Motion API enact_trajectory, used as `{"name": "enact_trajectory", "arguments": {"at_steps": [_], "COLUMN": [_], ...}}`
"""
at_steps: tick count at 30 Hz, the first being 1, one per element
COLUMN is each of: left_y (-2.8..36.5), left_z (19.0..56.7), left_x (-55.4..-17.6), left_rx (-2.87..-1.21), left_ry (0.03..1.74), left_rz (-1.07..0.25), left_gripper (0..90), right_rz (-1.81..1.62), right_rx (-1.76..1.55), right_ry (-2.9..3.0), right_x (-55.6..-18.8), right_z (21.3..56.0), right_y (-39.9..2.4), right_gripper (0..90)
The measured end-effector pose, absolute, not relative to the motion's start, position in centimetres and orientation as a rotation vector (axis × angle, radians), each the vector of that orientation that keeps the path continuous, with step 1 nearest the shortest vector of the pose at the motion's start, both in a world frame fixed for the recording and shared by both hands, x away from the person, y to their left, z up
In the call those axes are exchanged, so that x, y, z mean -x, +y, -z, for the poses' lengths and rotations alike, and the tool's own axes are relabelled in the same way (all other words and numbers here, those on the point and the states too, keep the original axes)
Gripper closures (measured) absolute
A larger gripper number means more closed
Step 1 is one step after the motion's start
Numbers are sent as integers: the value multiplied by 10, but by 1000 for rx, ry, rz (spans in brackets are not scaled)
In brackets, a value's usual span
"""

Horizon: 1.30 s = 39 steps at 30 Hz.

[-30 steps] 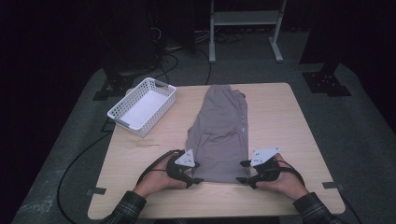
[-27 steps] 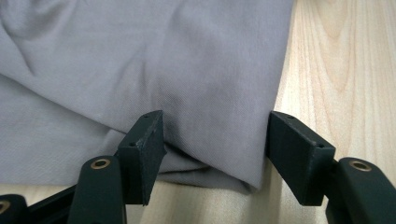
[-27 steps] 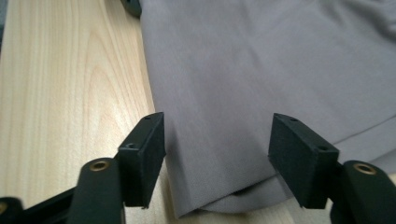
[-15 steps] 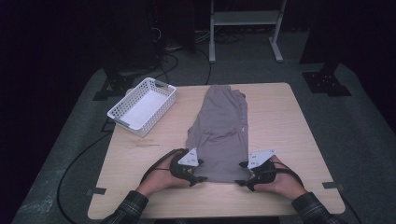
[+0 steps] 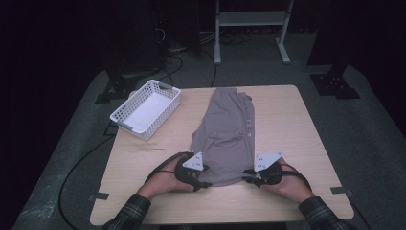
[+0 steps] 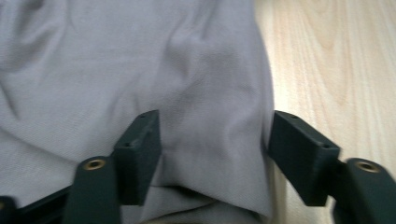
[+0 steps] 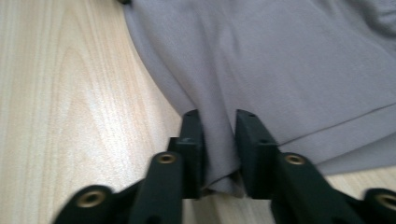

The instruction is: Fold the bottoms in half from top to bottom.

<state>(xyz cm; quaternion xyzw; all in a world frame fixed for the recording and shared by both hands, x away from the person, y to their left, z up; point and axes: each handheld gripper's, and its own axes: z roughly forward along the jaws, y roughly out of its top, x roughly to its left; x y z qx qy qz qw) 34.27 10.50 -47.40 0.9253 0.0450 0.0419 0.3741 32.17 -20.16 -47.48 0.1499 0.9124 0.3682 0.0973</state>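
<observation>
Now that your right gripper [image 7: 218, 140] fingers just pinched shut on the grey shirt [image 5: 230, 134] hem, close the left gripper [image 6: 210, 154], whose fingers straddle the hem open.

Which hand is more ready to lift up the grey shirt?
The right. Its gripper has just been closing and its fingers pinch the shirt's edge. The left gripper's fingers stand wide apart around the cloth.
</observation>
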Motion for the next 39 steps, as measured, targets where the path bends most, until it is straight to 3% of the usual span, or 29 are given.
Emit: {"name": "enact_trajectory", "arguments": {"at_steps": [2, 5, 15, 18, 23, 39], "left_y": [103, 102, 106, 107, 109, 113], "left_z": [474, 473, 469, 467, 467, 467], "left_x": [-340, -340, -347, -347, -341, -288], "left_rx": [-2382, -2391, -2379, -2385, -2362, -2373], "left_ry": [99, 117, 245, 271, 331, 279], "left_rz": [-110, -118, -184, -147, -27, 247], "left_gripper": [258, 260, 705, 780, 794, 804], "right_rz": [-1081, -1089, -1120, -1123, -1095, -1111], "right_rx": [-457, -498, -550, -566, -561, -451], "right_ry": [2707, 2728, 2755, 2783, 2825, 2979], "right_x": [-324, -326, -327, -326, -320, -278], "right_z": [474, 473, 473, 472, 469, 468], "right_y": [-201, -202, -202, -202, -201, -202], "right_gripper": [796, 808, 810, 814, 823, 827]}}
